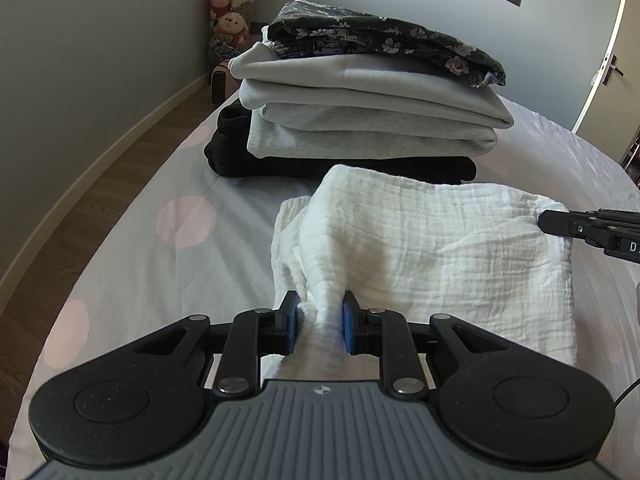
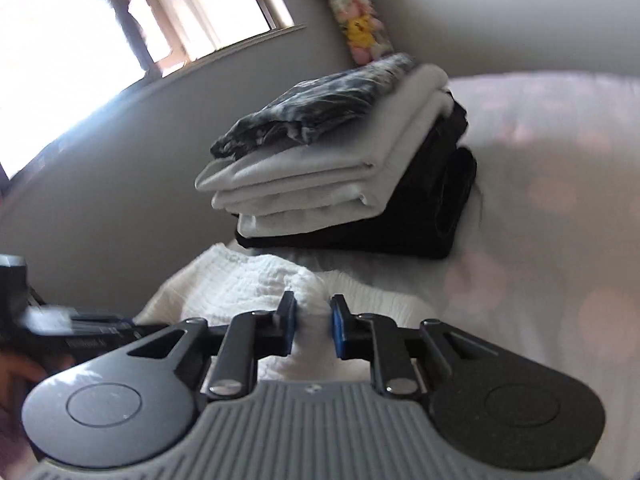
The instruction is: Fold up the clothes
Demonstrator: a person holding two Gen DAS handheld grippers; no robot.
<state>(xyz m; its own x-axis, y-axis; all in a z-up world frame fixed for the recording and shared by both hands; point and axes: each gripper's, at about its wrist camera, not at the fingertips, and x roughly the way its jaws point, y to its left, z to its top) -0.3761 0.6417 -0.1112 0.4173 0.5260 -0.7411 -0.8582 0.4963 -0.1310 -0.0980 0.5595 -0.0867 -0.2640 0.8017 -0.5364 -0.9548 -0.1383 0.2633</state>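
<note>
A white crinkled muslin cloth [image 1: 440, 248] lies partly folded on the bed, in front of a stack of folded clothes [image 1: 372, 92]. My left gripper [image 1: 320, 322] is shut on a bunched near edge of the cloth, which rises into a ridge from the blue pads. My right gripper [image 2: 313, 326] is shut on another part of the same white cloth [image 2: 240, 284]; its black fingers [image 1: 560, 222] reach the cloth's right edge in the left wrist view. The left gripper's body [image 2: 80, 328] shows at the left of the right wrist view, which is blurred.
The stack [image 2: 340, 172] holds a dark floral garment on top, pale grey items under it and black ones at the bottom. The bed sheet [image 1: 160, 264] is pale with pink dots. Wooden floor [image 1: 80, 200] and wall lie left; a door [image 1: 608, 60] stands at right. A hand [image 2: 20, 372] is at left.
</note>
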